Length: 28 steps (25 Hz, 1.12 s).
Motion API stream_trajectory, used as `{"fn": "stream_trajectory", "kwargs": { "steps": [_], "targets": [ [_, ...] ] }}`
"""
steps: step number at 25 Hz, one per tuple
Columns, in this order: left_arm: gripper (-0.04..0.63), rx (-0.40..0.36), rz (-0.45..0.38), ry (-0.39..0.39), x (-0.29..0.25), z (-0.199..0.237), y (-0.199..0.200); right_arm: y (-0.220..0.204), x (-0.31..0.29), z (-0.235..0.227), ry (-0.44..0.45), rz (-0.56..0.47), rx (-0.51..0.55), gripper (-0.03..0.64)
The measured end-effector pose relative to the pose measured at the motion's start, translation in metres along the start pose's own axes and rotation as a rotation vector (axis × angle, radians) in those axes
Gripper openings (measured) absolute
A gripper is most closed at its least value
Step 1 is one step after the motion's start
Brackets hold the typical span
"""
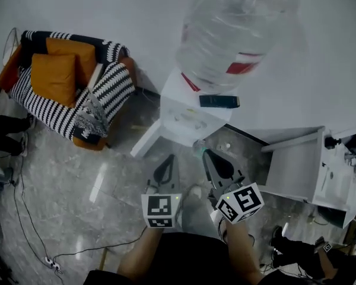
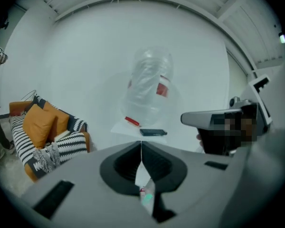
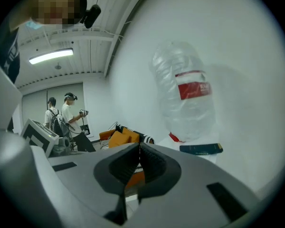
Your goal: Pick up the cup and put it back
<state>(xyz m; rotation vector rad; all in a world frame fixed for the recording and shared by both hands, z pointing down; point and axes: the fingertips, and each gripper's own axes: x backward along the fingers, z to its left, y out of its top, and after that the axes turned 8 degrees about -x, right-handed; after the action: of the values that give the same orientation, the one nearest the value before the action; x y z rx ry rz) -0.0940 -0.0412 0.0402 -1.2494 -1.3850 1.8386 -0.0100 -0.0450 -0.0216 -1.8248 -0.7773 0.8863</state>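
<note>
A white water dispenser stands against the wall with a big clear bottle on top and a dark flat device on its lid. A small translucent greenish cup, hard to make out, sits at the dispenser's front. My right gripper is shut and empty, its tip right beside the cup. My left gripper is shut and empty too, a little to the left. The bottle fills the middle of the left gripper view above the closed jaws. The right gripper view shows the bottle.
A striped sofa with orange cushions stands at the left, with cables on the marble floor. A white cabinet is at the right, and a person's shoes are nearby. Two people stand far off.
</note>
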Motion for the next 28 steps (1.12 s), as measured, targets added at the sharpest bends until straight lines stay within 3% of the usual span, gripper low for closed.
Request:
{"fn": "stream_trajectory", "kwargs": {
  "steps": [6, 9, 13, 18, 21, 25, 28],
  "targets": [
    [0.012, -0.032, 0.083, -0.014, -0.070, -0.005, -0.089, -0.101, -0.005, -0.070, -0.032, 0.101, -0.068, 0.011],
    [0.012, -0.039, 0.126, 0.003, -0.104, -0.005, -0.155, -0.172, -0.012, -0.099, -0.023, 0.178, -0.061, 0.011],
    [0.012, 0.005, 0.182, 0.022, -0.143, -0.003, -0.252, -0.266, -0.035, -0.139, 0.000, 0.234, -0.042, 0.011],
    [0.012, -0.021, 0.219, 0.019, -0.191, 0.007, -0.372, -0.382, -0.085, -0.182, 0.011, 0.284, 0.128, 0.011],
    [0.012, -0.060, 0.206, 0.023, -0.226, 0.009, -0.435, -0.448, -0.114, -0.204, -0.007, 0.295, 0.200, 0.011],
    [0.012, -0.082, 0.151, -0.039, -0.266, -0.009, -0.501, -0.521, -0.141, -0.240, -0.038, 0.298, 0.192, 0.011],
    [0.012, -0.144, 0.104, -0.083, -0.290, -0.017, -0.543, -0.569, -0.153, -0.261, -0.005, 0.284, 0.198, 0.011]
  ]
}}
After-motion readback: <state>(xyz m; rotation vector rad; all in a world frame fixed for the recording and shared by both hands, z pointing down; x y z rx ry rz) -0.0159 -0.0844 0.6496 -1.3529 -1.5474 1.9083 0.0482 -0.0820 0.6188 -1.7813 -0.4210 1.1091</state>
